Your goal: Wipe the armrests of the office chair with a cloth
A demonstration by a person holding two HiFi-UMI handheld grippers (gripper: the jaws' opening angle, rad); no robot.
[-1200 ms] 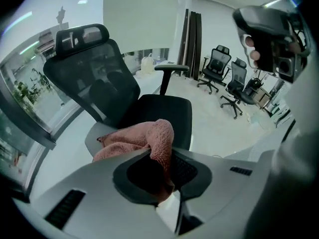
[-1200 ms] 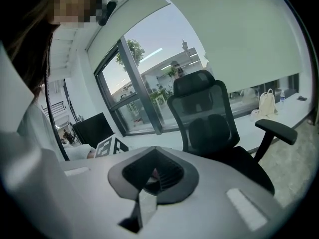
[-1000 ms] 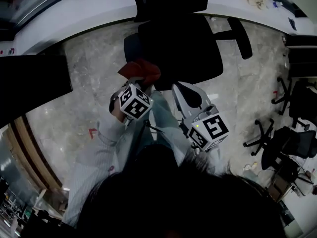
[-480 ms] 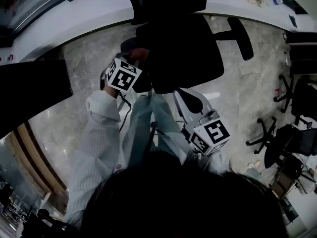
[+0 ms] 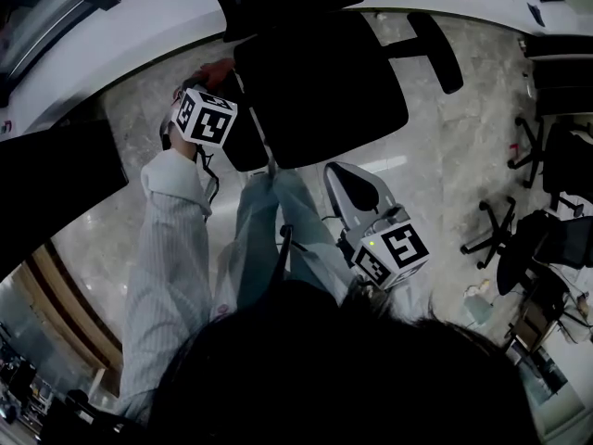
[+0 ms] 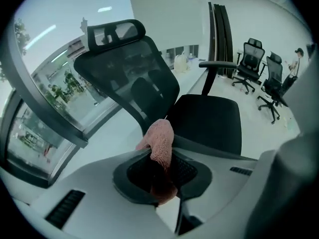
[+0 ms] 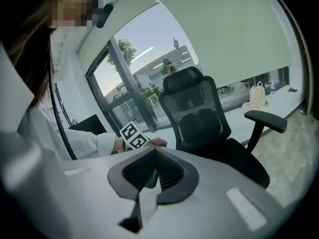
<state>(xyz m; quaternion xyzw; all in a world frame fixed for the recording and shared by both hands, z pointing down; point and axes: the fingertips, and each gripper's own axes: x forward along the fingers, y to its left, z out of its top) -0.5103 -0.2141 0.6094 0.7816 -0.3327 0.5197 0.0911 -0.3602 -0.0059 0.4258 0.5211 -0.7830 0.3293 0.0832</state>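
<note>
Pink terry cloth (image 6: 162, 136) being kept clamped in left gripper (image 6: 162, 156), being carried further along black mesh office chair (image 5: 320, 82) armrest (image 5: 246, 146), right gripper (image 7: 154, 168) being held closed, empty, unmoved before chair seat.

No legible text, brand, number or label found in any view. The left cube (image 5: 206, 119) and right cube (image 5: 393, 254) on the grippers bear only black-and-white square marker patterns.

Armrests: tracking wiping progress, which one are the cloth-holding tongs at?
The armrest at the head view's left, beside the left tongs clamping the pink cloth; the other armrest lies across the seat.
</note>
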